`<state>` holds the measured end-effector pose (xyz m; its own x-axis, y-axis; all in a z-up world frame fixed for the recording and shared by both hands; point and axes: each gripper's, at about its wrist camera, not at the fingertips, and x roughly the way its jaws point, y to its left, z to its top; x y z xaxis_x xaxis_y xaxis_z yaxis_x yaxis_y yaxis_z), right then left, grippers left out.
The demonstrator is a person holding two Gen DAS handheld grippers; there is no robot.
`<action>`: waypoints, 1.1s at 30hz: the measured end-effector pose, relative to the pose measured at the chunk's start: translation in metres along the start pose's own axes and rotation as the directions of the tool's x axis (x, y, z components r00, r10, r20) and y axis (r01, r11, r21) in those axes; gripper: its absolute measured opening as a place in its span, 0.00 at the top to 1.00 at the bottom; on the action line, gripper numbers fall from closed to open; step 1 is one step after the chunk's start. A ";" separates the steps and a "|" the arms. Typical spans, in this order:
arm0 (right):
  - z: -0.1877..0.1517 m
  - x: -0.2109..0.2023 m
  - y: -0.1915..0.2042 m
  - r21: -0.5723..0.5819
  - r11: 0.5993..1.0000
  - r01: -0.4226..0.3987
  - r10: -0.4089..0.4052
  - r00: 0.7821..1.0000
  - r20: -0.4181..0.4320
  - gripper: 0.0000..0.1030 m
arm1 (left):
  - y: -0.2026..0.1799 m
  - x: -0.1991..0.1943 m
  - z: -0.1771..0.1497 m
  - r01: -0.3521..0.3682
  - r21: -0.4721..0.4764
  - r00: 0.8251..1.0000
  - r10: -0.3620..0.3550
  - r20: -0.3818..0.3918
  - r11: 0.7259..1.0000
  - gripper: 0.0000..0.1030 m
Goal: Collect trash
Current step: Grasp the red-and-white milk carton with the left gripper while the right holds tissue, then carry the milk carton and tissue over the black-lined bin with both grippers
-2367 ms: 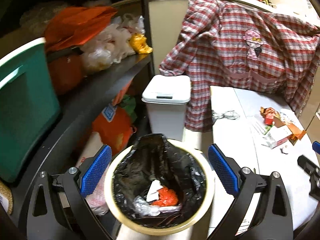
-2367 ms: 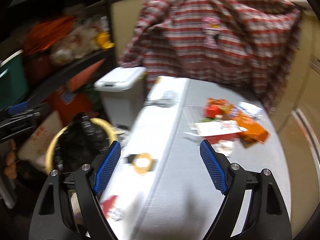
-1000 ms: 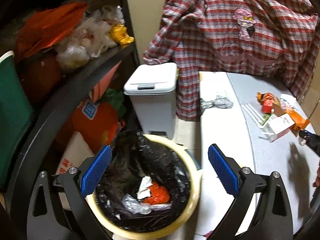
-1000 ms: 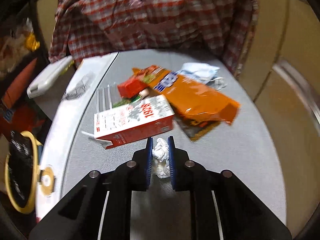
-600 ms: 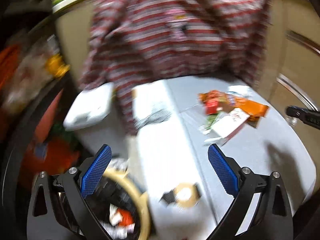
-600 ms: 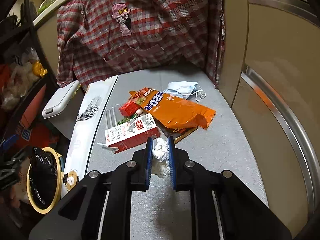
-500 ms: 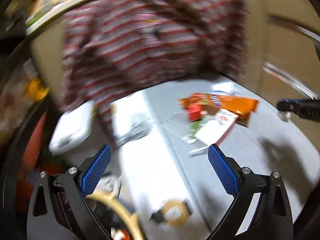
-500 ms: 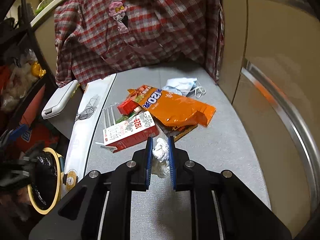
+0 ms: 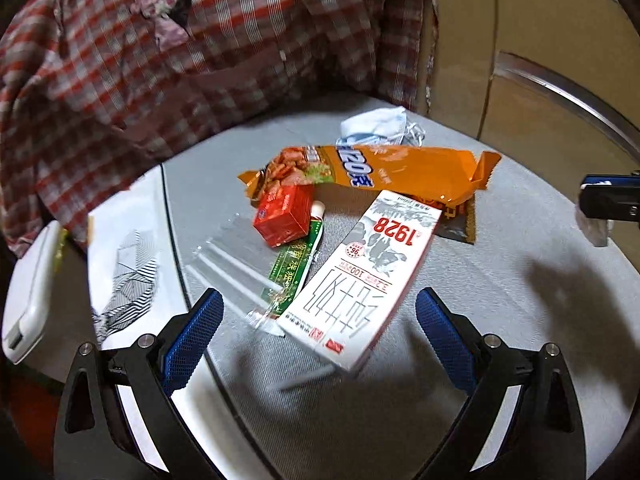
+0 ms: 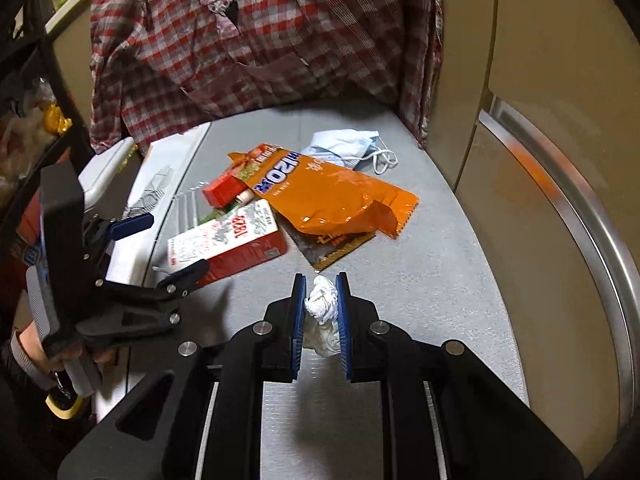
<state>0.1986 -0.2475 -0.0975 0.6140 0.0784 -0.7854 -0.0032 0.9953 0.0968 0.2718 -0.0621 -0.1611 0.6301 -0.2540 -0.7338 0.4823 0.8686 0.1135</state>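
Observation:
My right gripper (image 10: pixel 320 292) is shut on a crumpled white tissue (image 10: pixel 320 312), held just above the grey table. My left gripper (image 9: pixel 316 336) is open over the near end of a white and red milk carton (image 9: pixel 360 280), which lies flat between its fingers. In the right wrist view the left gripper (image 10: pixel 160 248) reaches the carton (image 10: pixel 228 240) from the left. Behind the carton lie an orange snack bag (image 9: pixel 384 172), a small red box (image 9: pixel 284 216), a green wrapper (image 9: pixel 290 272), clear straws in plastic (image 9: pixel 232 268) and a blue face mask (image 9: pixel 380 126).
A plaid shirt (image 10: pixel 260 40) hangs behind the table. A white lidded bin (image 9: pixel 28 296) stands left of the table. A white patterned strip (image 9: pixel 128 264) runs along the table's left side. A beige wall with a metal rail (image 10: pixel 560 208) bounds the right.
My left gripper has swung from above the lined trash bin on the floor over to the table and now straddles the milk carton. My right gripper has closed on the tissue and lifted it.

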 end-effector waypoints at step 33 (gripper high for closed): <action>-0.009 -0.041 0.038 -0.059 0.997 -0.050 0.055 0.994 0.092 0.85 | 0.019 -0.127 -0.045 -0.064 -0.191 0.997 0.069 0.017 0.980 0.22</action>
<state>0.1660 -0.2121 -0.0672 0.6830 0.1277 -0.7191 -0.0808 0.9918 0.0994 0.1737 0.0053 -0.0959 0.6723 -0.2009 -0.7125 0.3158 0.9483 0.0305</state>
